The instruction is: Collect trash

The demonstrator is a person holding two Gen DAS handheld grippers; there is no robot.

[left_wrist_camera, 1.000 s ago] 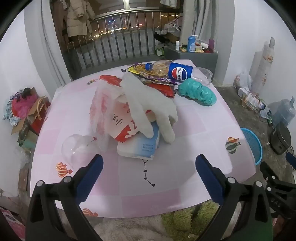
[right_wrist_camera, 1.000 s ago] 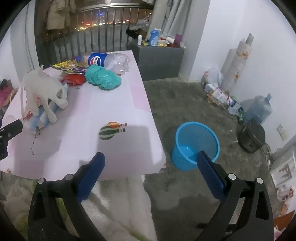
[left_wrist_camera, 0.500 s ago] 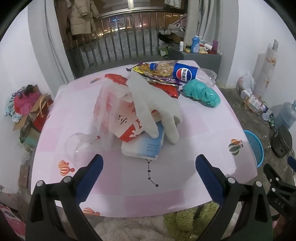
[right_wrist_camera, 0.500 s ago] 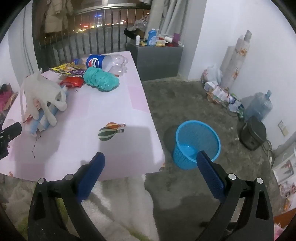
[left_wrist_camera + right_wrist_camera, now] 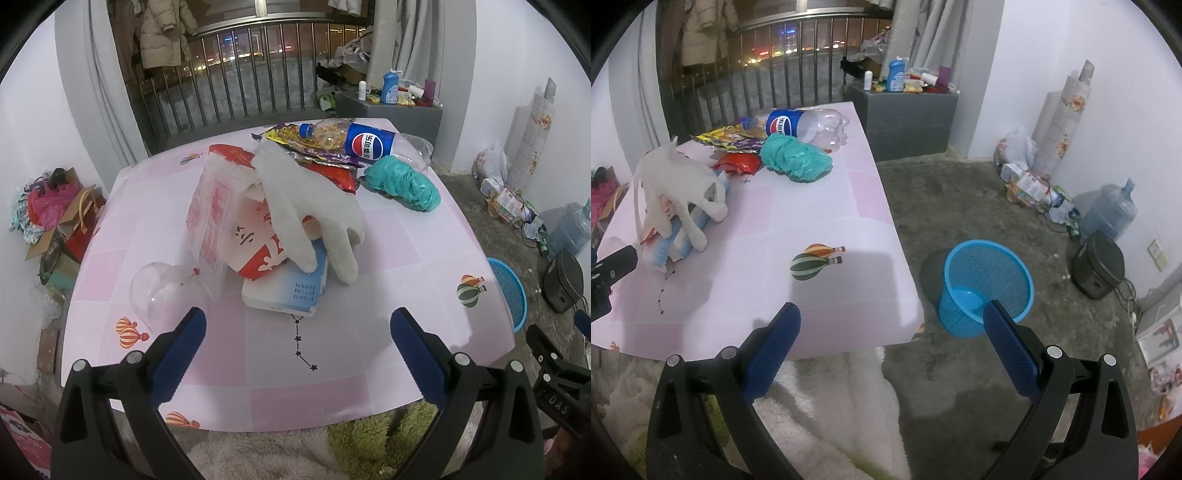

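Trash lies on a pink table (image 5: 229,354): a white glove (image 5: 314,206) draped over a red-and-white carton (image 5: 236,229) and a blue-white tissue pack (image 5: 288,284), a clear plastic dome (image 5: 162,288), a teal bag (image 5: 402,182), a Pepsi bottle (image 5: 365,142), snack wrappers (image 5: 310,144). My left gripper (image 5: 295,332) is open and empty, just short of the tissue pack. My right gripper (image 5: 890,328) is open and empty over the table's right front corner. A blue waste basket (image 5: 986,284) stands on the floor beside the table.
A grey cabinet (image 5: 905,118) with bottles stands behind the table. A water jug (image 5: 1108,214), a black appliance (image 5: 1100,266) and paper rolls (image 5: 1060,122) line the right wall. Bags and boxes (image 5: 51,218) sit left of the table. A railing (image 5: 236,85) is behind.
My left gripper has moved forward toward the pile, which looks larger. My right gripper has shifted slightly closer to the table corner. Both stay open.
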